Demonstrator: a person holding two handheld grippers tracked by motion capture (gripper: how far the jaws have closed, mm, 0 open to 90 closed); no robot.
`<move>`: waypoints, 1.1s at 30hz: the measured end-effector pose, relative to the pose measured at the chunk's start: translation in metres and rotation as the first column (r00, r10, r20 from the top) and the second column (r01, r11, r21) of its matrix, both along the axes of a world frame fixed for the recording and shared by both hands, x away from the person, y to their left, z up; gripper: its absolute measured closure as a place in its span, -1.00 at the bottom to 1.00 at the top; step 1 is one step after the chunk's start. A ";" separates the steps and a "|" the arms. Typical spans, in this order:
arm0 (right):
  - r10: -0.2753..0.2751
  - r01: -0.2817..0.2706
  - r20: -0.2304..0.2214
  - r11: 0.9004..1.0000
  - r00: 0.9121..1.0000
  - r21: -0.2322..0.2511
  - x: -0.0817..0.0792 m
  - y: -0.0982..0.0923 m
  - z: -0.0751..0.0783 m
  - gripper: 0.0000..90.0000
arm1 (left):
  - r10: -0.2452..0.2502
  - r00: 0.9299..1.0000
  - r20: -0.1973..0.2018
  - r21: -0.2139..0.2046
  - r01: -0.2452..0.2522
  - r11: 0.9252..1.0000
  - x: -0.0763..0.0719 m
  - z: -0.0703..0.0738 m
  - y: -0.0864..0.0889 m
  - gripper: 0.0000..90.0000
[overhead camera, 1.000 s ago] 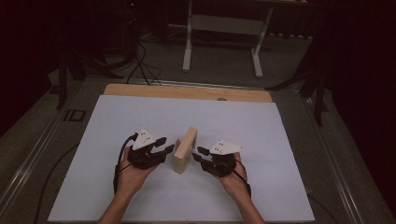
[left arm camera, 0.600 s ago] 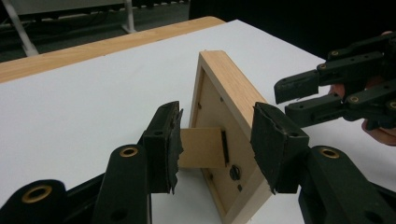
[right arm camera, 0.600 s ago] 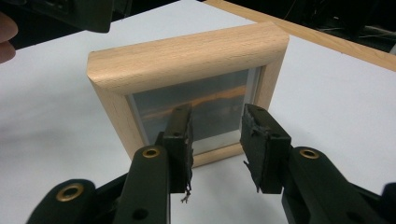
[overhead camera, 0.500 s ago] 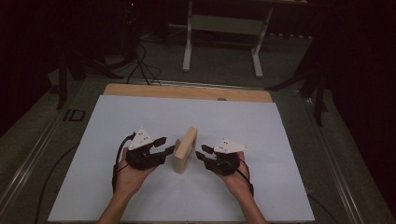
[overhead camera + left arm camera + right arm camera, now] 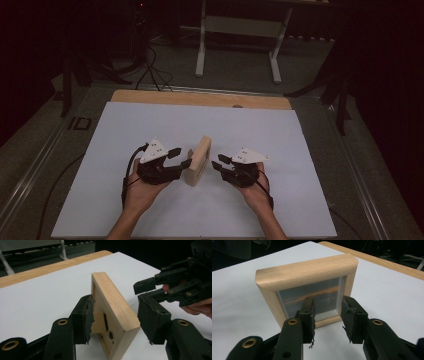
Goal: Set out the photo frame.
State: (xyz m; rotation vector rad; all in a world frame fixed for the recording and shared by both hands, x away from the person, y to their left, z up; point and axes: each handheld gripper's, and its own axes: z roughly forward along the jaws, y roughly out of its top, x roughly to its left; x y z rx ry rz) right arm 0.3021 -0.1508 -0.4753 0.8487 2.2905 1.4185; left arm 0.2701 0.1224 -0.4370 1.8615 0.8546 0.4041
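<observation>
The small wooden picture frame (image 5: 199,161) stands on its edge in the middle of the white surface (image 5: 300,150), between the two grippers; its back is partly hidden behind one pad of the left gripper (image 5: 113,318), whose jaws have just been opening and stand wide on both sides of the frame without pressing it. The right gripper (image 5: 327,315) sits just in front of the glass, jaws part open and holding nothing. Farther off, a wooden strip (image 5: 200,98) runs along the surface's far edge, then dark floor with cables (image 5: 150,65) and a white stand (image 5: 240,30), hard to make out.

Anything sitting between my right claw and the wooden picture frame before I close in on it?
Nothing visible. The right claw faces the glass front of the picture frame across bare white table cover. The left claw straddles the frame's edge from behind.
</observation>
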 end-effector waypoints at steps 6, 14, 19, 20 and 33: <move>-0.005 0.005 0.001 1.000 1.000 0.005 0.000 -0.002 0.001 0.41 | -0.011 1.000 -0.004 0.020 0.011 1.000 -0.001 -0.003 -0.008 -0.01; -0.011 0.011 0.007 1.000 1.000 0.010 0.001 -0.005 0.002 0.41 | -0.019 1.000 -0.008 0.061 0.020 0.998 0.001 -0.014 -0.022 -0.06; -0.013 0.013 0.007 1.000 1.000 0.013 0.001 -0.006 0.003 0.41 | -0.007 1.000 -0.011 0.080 0.008 0.997 0.003 -0.019 -0.025 -0.05; -0.014 0.014 0.007 1.000 1.000 0.013 0.002 -0.007 0.003 0.40 | -0.004 1.000 -0.013 0.084 0.005 0.996 0.003 -0.020 -0.026 -0.05; -0.026 0.025 0.011 0.999 1.000 0.024 0.002 -0.009 0.005 0.40 | 0.004 0.999 -0.034 0.116 0.000 0.993 0.007 -0.027 -0.032 0.01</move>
